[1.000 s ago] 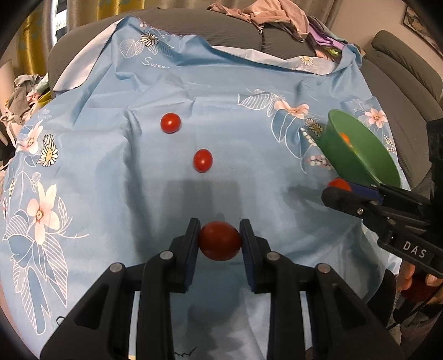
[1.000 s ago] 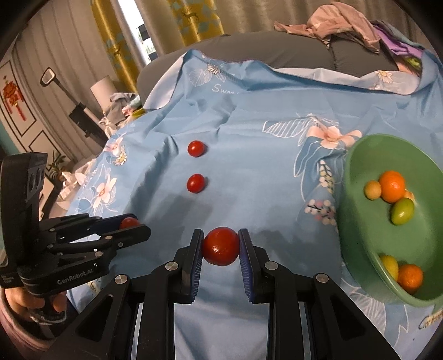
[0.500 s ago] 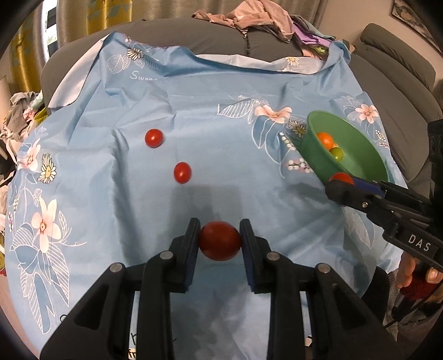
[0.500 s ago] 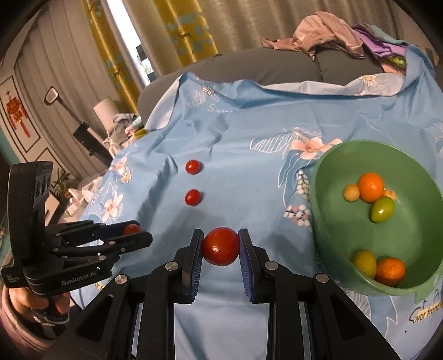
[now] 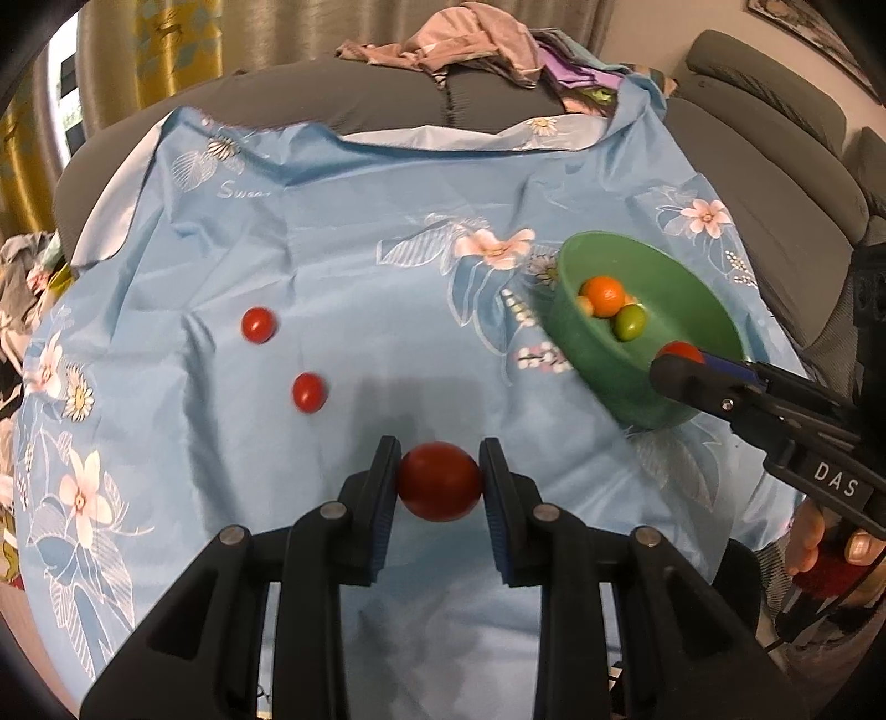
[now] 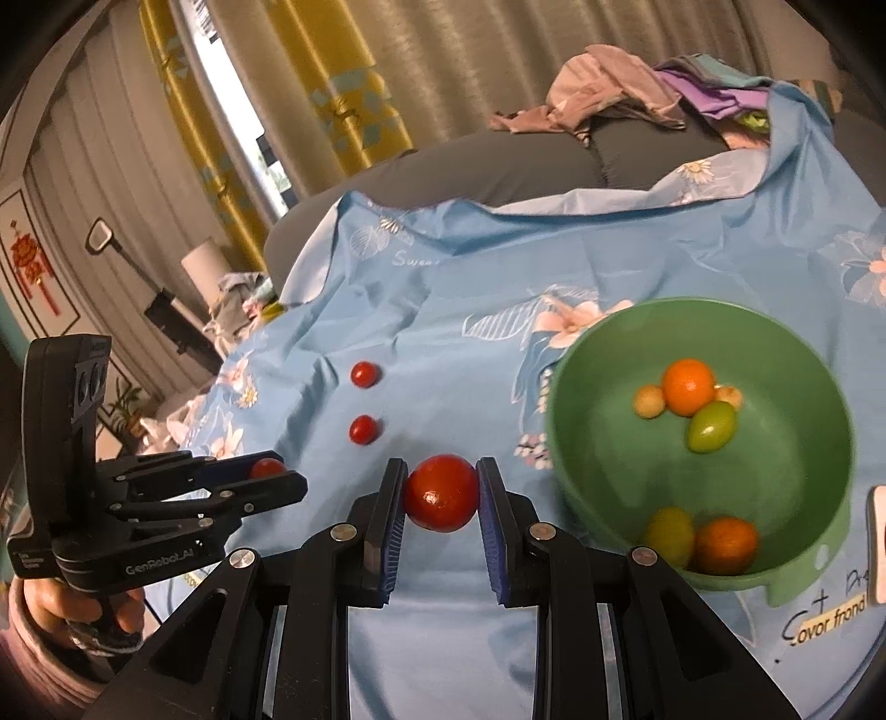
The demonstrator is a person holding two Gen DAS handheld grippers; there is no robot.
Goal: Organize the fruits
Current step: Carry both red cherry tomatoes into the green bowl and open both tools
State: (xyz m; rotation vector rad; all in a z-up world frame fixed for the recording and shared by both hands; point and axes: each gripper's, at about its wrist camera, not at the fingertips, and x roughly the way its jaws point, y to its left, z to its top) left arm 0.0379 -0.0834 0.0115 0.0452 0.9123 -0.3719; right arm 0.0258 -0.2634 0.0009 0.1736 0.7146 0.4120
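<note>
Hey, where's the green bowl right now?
The green bowl sits on the blue floral cloth, right of the right gripper and its tomato, across from two loose tomatoes.

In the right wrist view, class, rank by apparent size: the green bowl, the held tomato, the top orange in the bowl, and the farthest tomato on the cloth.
1. Green bowl
2. Held tomato, though nearness to the camera inflates it
3. Top orange
4. Farthest tomato

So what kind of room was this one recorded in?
Most likely a home living room. A grey sofa runs behind and beside the work surface, with a heap of clothes on its back. Yellow patterned curtains hang at a window, and a floral blue cloth covers the surface.
</note>
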